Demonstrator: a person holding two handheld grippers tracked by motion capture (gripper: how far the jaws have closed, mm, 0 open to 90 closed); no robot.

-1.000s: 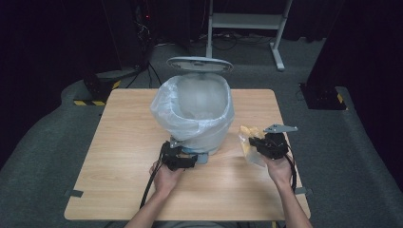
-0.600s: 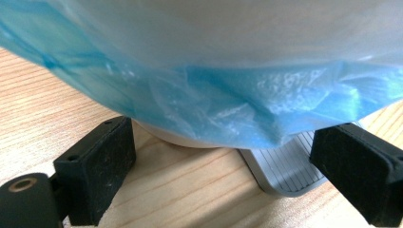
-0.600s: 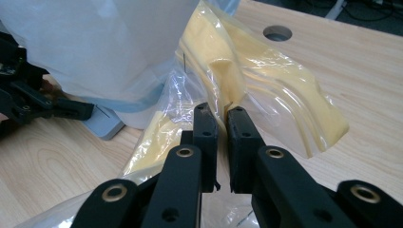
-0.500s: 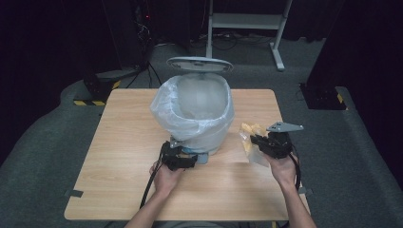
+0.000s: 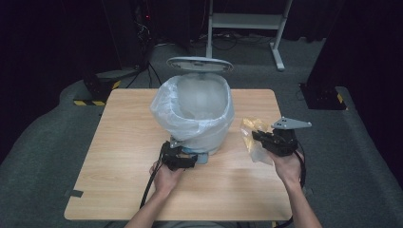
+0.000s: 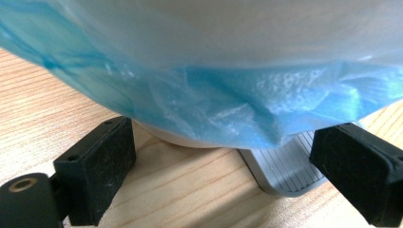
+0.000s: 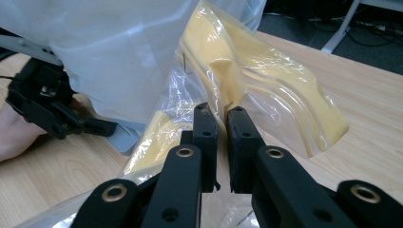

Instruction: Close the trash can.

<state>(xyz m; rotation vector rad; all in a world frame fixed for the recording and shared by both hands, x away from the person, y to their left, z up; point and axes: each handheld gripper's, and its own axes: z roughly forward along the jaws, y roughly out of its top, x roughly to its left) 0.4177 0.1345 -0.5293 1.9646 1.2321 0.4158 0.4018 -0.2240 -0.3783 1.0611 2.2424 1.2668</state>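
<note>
Grip on the one clear packet [image 7: 266, 102] of yellow stuff by the right gripper [image 7: 219, 114], jaws pinched narrow on the film, just off the table [image 5: 123, 142]; best lifted clear over the rim. Left gripper [image 6: 228, 161] wide at the pedal [image 6: 285, 166]. Beyond, one lined bin [image 5: 197, 114], lid up.

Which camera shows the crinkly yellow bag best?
The right gripper view: the yellow plastic bag is close up, with the right gripper pinching its clear wrap. The high view shows the bag small, beside the lined pedal bin. The left gripper view looks at the bin's base and pedal instead.
</note>
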